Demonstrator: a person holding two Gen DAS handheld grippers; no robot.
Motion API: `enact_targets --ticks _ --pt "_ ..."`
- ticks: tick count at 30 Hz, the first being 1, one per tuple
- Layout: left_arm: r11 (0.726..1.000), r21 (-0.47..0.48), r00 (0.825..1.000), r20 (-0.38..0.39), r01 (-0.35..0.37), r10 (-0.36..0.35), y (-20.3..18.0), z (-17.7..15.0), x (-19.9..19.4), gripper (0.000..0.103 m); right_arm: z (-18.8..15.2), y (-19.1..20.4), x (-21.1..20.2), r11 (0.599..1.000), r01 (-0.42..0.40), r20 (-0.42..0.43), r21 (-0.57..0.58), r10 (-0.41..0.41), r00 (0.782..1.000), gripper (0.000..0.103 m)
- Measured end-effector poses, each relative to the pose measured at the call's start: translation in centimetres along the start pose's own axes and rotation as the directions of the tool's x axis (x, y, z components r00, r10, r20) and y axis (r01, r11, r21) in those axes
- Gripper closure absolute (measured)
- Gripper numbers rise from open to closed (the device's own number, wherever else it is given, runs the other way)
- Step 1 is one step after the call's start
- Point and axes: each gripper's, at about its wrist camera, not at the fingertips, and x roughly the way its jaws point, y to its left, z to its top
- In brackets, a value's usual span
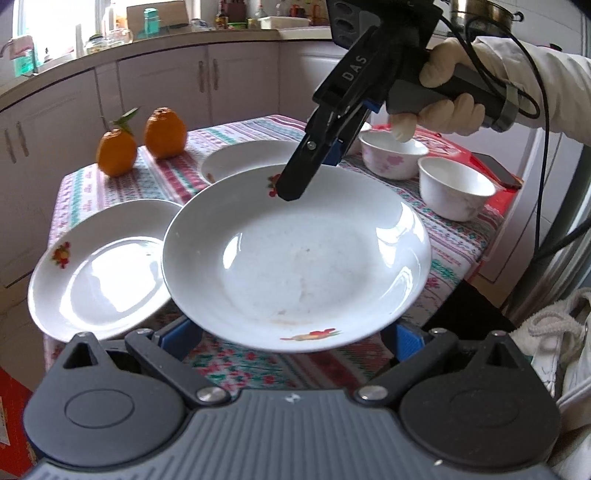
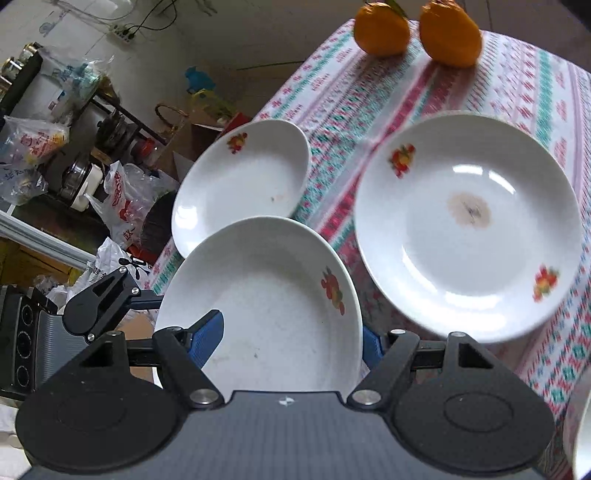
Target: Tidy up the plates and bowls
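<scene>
A white plate with fruit prints (image 1: 295, 258) is held above the table, seen also in the right wrist view (image 2: 273, 306). My right gripper (image 1: 291, 188) is shut on its far rim. My left gripper (image 1: 295, 332) has its blue pads (image 1: 406, 341) under the plate's near rim; its grip is hidden. A second plate (image 1: 99, 273) lies at the table's left edge, also in the right wrist view (image 2: 240, 181). A third plate (image 1: 240, 158) lies behind, stained in the middle (image 2: 469, 225). Two white bowls (image 1: 456, 188) (image 1: 393, 153) stand at the right.
Two oranges (image 1: 140, 140) (image 2: 417, 29) sit at the far left corner of the patterned tablecloth (image 1: 461, 243). A phone (image 1: 498, 170) lies on a red item at the right. Kitchen cabinets (image 1: 166, 85) stand behind. Bags and clutter (image 2: 74, 166) lie on the floor beside the table.
</scene>
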Motion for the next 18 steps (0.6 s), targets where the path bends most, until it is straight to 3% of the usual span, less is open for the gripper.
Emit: enact_targets --ticks 18 --pt "0.992 -0.072 0.995 0.005 -0.101 0.101 5.7 -0.2 -1.6 0.001 7.7 2.6 4.4 0.996 -0.046 -0.049 -0.083 0.042 0.998 0.023"
